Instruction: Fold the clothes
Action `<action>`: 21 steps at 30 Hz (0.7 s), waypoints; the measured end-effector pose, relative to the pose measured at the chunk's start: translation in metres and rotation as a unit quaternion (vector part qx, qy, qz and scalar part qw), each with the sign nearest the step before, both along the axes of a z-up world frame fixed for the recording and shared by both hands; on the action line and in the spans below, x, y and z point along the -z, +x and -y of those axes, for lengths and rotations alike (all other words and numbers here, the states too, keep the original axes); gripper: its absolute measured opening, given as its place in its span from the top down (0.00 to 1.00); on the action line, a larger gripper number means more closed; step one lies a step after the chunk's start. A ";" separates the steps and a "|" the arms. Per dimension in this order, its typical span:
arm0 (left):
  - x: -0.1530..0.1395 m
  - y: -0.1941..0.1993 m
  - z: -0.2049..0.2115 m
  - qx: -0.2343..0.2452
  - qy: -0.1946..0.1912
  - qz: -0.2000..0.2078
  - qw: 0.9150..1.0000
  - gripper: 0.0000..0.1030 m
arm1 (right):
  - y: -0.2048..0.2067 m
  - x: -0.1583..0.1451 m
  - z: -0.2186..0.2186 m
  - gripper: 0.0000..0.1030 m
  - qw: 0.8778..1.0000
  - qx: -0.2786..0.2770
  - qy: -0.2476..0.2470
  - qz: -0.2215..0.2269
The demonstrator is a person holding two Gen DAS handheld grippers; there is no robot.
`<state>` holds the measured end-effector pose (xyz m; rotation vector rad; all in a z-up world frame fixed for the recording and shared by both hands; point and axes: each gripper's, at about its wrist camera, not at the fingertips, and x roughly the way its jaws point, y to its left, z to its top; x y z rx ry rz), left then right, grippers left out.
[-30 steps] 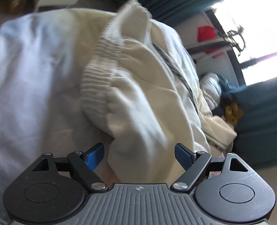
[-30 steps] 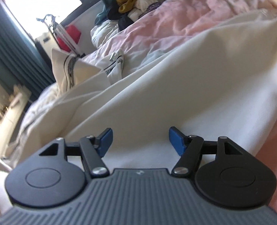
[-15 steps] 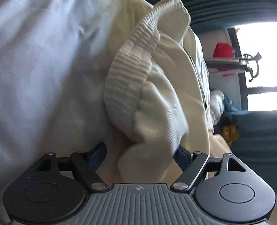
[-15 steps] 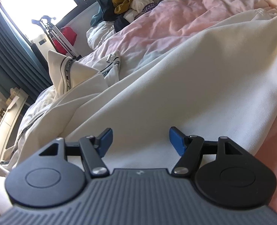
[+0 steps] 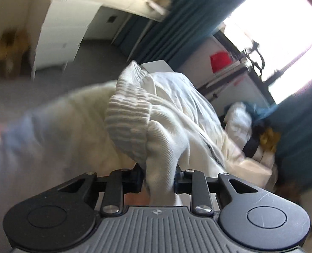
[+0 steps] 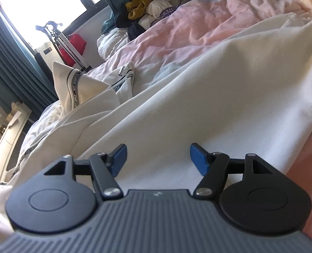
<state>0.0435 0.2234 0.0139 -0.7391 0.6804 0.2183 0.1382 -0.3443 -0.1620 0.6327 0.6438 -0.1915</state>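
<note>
A cream sweatshirt lies spread on the bed. In the left wrist view my left gripper is shut on its sleeve end, with the ribbed cuff bunched just above the jaws and lifted off the bed. In the right wrist view my right gripper is open and empty, resting low over the flat cream body of the sweatshirt. Its zipped collar with a dark striped tape stands up at the far left.
A pink and white duvet covers the bed. A pile of clothes lies at the far end by teal curtains. A red bag and a stand are by the window. A white cabinet stands across the grey floor.
My left gripper has closed on the sleeve end and lifted it, swinging the view up toward the room. My right gripper has stayed open over the sweatshirt body, barely moving.
</note>
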 end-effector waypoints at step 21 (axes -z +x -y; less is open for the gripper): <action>0.076 -0.103 -0.139 -0.068 -0.245 -0.082 0.964 0.51 | 0.000 -0.001 0.000 0.32 1.000 0.001 -0.011 -0.011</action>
